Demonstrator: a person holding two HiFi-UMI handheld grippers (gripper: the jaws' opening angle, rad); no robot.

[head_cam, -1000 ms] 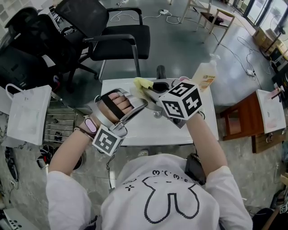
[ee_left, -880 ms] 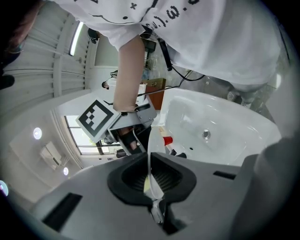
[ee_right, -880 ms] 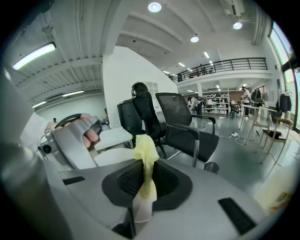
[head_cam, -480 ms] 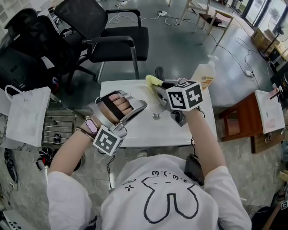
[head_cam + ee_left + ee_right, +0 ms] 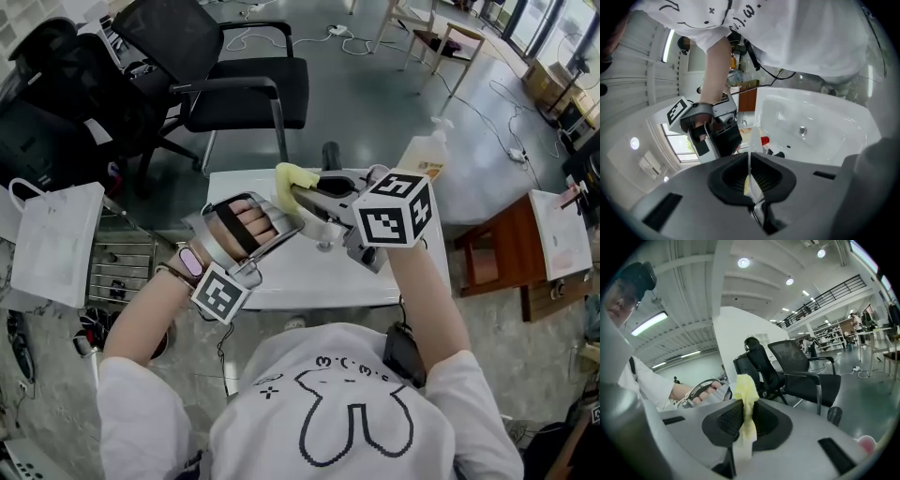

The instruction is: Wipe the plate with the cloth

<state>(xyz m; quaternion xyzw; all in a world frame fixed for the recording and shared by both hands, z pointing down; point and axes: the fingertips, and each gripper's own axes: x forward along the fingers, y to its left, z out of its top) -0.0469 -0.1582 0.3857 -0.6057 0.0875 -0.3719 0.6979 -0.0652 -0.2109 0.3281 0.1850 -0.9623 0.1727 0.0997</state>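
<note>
My left gripper (image 5: pixel 286 223) is shut on the rim of a pale plate (image 5: pixel 328 223), held above the white table (image 5: pixel 281 281). In the left gripper view the plate (image 5: pixel 751 157) shows edge-on as a thin sheet pinched between the jaws of the left gripper (image 5: pixel 751 176). My right gripper (image 5: pixel 302 194) is shut on a yellow cloth (image 5: pixel 293 176), which sits at the plate's far left edge. In the right gripper view the cloth (image 5: pixel 746 394) stands up out of the shut jaws of the right gripper (image 5: pixel 743 420). Whether the cloth touches the plate I cannot tell.
A soap bottle (image 5: pixel 427 155) stands at the table's far right corner, and a dark cup (image 5: pixel 330 153) at its far edge. A black chair (image 5: pixel 239 80) lies beyond the table, a white bag (image 5: pixel 56 239) to the left, a wooden stool (image 5: pixel 497 248) to the right.
The right gripper carried the cloth to the right, then back left and slightly up. The left gripper and plate have barely moved.
</note>
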